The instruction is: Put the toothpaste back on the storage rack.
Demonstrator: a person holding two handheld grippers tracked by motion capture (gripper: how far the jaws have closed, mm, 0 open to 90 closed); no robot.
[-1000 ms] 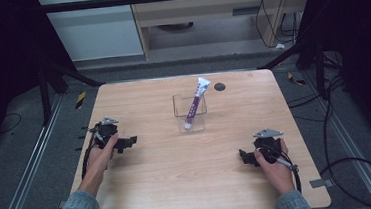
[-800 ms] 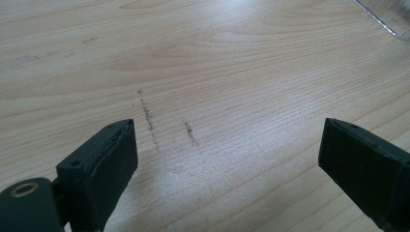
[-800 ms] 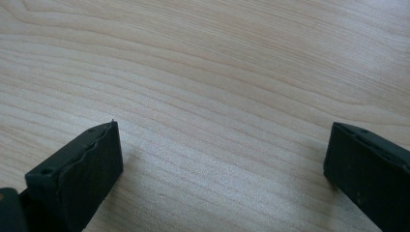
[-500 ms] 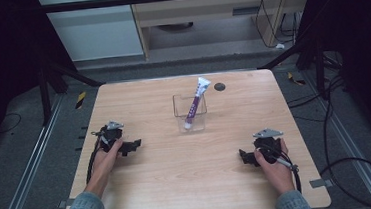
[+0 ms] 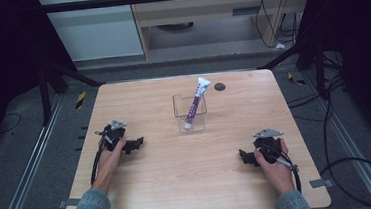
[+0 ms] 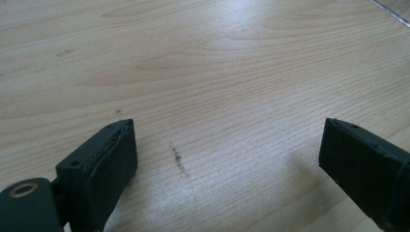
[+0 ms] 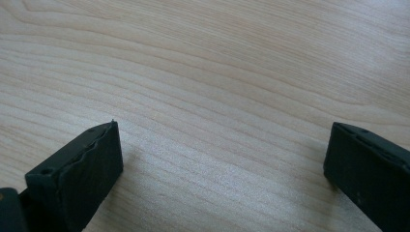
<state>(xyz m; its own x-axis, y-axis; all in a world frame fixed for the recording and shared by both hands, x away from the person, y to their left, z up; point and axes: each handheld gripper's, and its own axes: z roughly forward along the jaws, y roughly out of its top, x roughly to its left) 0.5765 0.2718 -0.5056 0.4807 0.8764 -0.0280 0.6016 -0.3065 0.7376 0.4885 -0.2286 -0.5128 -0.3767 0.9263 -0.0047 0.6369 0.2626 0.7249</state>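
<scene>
A clear plastic box (image 5: 191, 115) stands at the middle of the wooden table (image 5: 189, 179), toward the back. A white and purple tube (image 5: 195, 103) leans in it, its top sticking out over the rim. My left gripper (image 5: 135, 144) rests low on the table's left side, jaws wide apart over bare wood (image 6: 227, 159), holding nothing. My right gripper (image 5: 245, 158) lies on the right side near the front, open too, with plain wood between its jaws (image 7: 222, 164).
A small dark round spot (image 5: 219, 87) sits on the table behind the box to its right. A corner of the clear box (image 6: 394, 9) shows in the left gripper view. Metal rails and cables run along the floor on both sides.
My left gripper has shifted a little to the right, toward the table's middle. The right gripper, the box and the tube stay where they were.
</scene>
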